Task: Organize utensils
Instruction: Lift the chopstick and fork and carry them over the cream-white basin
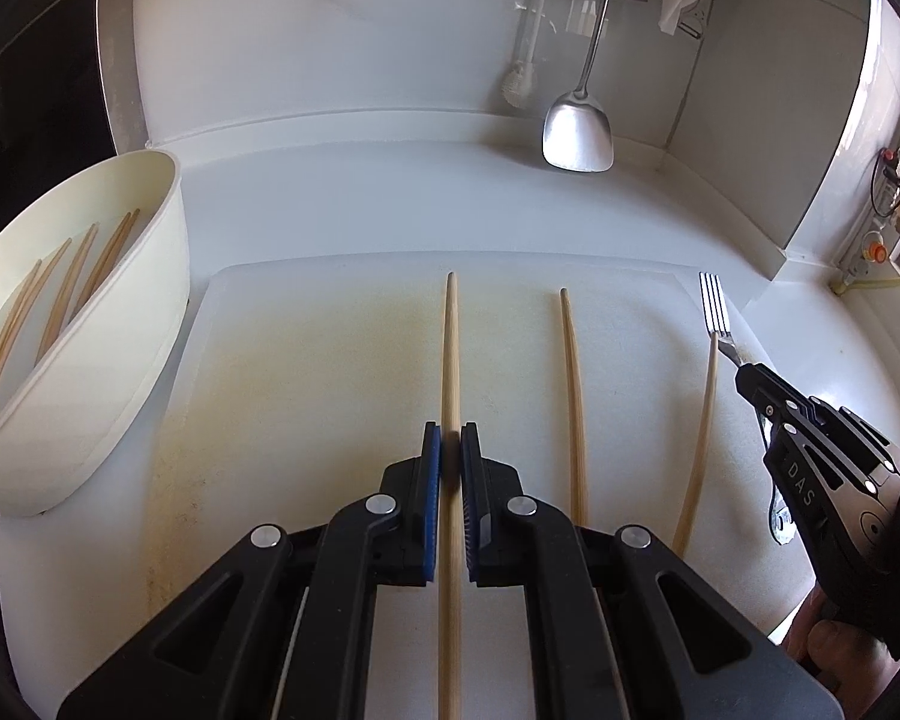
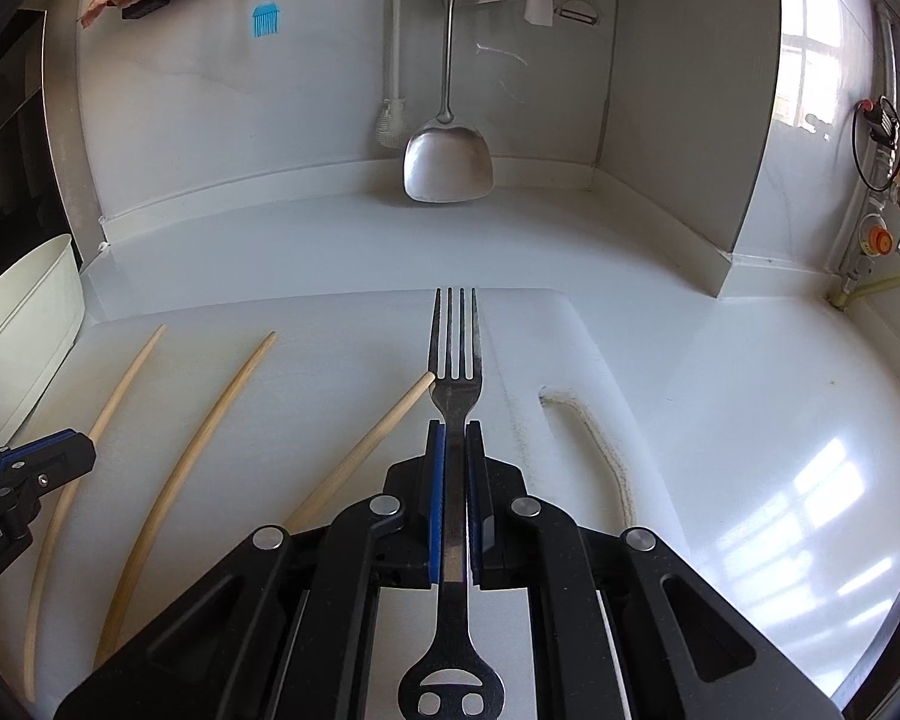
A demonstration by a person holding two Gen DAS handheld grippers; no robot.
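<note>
At frame centre, a chopstick (image 1: 450,360) on the board (image 1: 306,372) is clamped by the left gripper (image 1: 450,456), held low and level. The fork (image 2: 455,360) is likewise clamped by the right gripper (image 2: 455,456).

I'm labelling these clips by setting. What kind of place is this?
Most likely a home kitchen counter: a metal spatula hangs on the wall, a cutting board holds chopsticks, and gas fittings sit at right.
</note>
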